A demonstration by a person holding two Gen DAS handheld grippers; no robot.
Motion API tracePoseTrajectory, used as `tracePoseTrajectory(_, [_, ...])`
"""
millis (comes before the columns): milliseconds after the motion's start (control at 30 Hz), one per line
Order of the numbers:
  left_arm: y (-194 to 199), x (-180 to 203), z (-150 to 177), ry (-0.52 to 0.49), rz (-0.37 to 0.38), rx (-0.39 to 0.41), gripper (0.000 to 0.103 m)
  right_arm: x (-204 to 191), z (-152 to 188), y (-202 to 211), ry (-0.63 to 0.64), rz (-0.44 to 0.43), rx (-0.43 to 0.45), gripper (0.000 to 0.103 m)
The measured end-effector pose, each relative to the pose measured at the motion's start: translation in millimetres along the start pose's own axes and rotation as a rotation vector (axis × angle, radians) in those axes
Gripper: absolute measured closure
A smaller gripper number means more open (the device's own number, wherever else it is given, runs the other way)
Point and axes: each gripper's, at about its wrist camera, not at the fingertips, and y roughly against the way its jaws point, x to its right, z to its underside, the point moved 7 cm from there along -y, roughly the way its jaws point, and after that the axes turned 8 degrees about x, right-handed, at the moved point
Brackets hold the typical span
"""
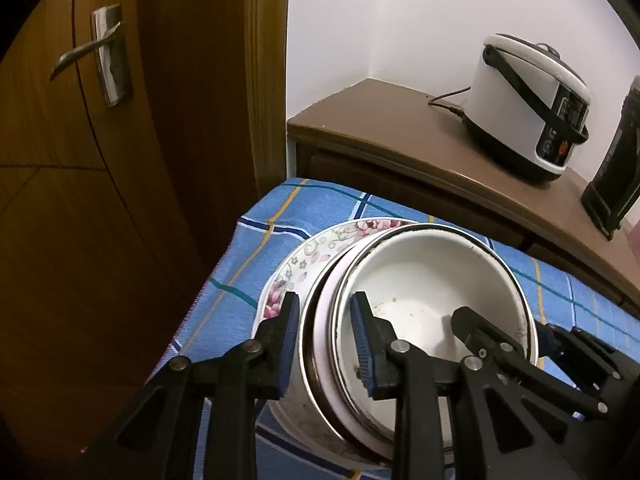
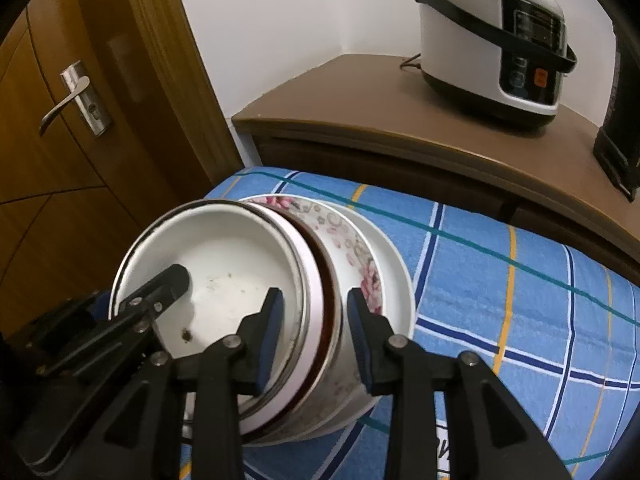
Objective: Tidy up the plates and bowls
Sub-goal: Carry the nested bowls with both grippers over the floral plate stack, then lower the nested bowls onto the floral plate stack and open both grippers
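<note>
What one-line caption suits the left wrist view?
Both grippers straddle opposite rims of stacked bowls on a floral plate.

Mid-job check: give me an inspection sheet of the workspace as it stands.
Surface: blue checked cloth, on the table.
Job's things: nested white bowls stacked on a floral plate.
Clutter: nothing seen on the cloth.
Grippers: left gripper straddles the bowl walls at one side, right gripper at the opposite side; whether the pads press cannot be told.
Cables: black cord runs from the rice cooker.
Surroundings: brown cabinet, wooden door with metal handle, white wall, dark object at the right edge.
</note>
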Motion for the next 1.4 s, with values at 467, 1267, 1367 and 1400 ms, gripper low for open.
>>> tracePoseTrajectory(467, [10, -5, 1, 0.002, -0.047, 0.005, 0.056, 4, -2, 18, -0.009, 0.028, 0.023, 0.064])
tracePoseTrajectory(1267, [35, -6, -8, 0.039, -0.020, 0.042, 0.056, 7, -6, 45, -0.045, 0.041, 0.081, 0.058])
tracePoseTrajectory(1367, [38, -5, -8, 0.032, -0.024, 0.046, 0.052, 10, -5, 47, -0.053, 0.042, 0.081, 0.057])
tracePoseTrajectory(1400, [39, -5, -8, 0.024, -0.031, 0.049, 0.049, 11, -5, 48, -0.055, 0.041, 0.083, 0.057])
